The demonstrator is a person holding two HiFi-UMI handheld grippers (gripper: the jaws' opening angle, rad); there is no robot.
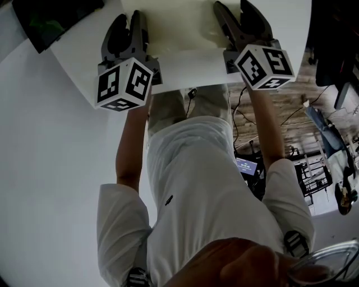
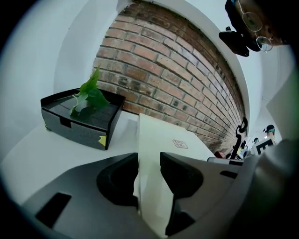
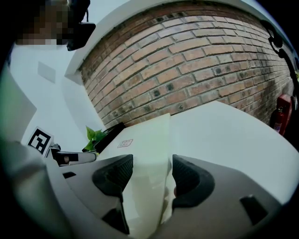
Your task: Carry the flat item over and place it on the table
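The flat item (image 1: 185, 28) is a cream sheet-like package with a small printed label. It lies level over the white table (image 1: 280, 22); whether it rests on the top I cannot tell. My left gripper (image 1: 130, 22) is shut on its near left edge, and in the left gripper view the flat item (image 2: 159, 140) runs away between the jaws of the left gripper (image 2: 149, 161). My right gripper (image 1: 235, 11) is shut on the near right edge. In the right gripper view the flat item (image 3: 149, 140) fills the gap of the right gripper (image 3: 153, 165).
A black tray (image 2: 84, 119) with a green leafy sprig (image 2: 91, 93) stands on the table at the left; the same black tray (image 1: 50, 17) shows in the head view. A brick wall (image 2: 173, 79) rises behind the table. Cables and equipment (image 1: 314, 168) lie on the floor at the right.
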